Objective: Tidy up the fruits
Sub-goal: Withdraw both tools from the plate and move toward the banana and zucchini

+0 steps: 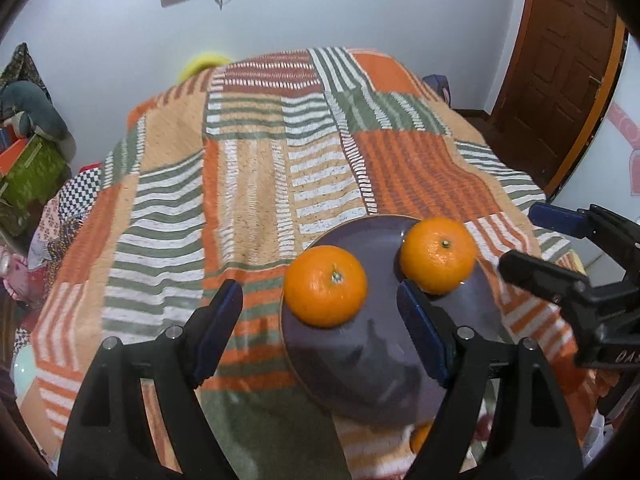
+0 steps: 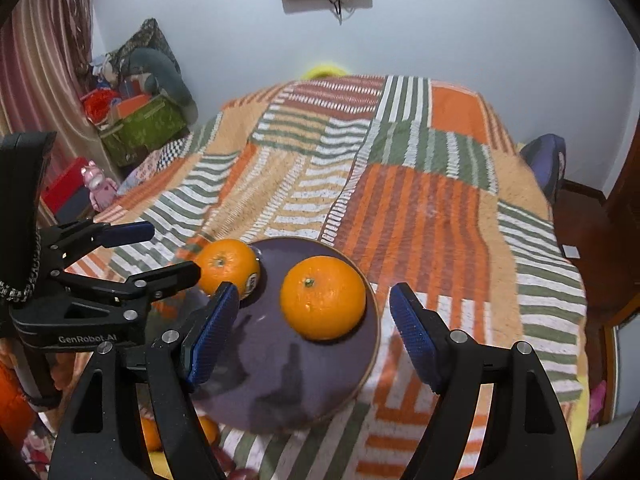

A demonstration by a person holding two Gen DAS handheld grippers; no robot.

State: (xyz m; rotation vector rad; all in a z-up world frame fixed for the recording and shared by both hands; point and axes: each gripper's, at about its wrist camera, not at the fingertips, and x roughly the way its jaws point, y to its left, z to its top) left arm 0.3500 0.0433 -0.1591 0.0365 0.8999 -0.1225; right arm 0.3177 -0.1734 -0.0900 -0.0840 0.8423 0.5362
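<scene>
A purple plate rests on the striped blanket near its front edge, with two oranges on it. The left orange lies just ahead of my left gripper, whose blue pads stand open on either side without touching it. The right orange lies the same way between the open pads of my right gripper. Both grippers hover above the plate, angled down, side by side.
The patterned blanket covers a wide surface reaching back toward the wall. More oranges show below the plate at the near edge. A green box and clutter stand far left, a blue chair and a wooden door right.
</scene>
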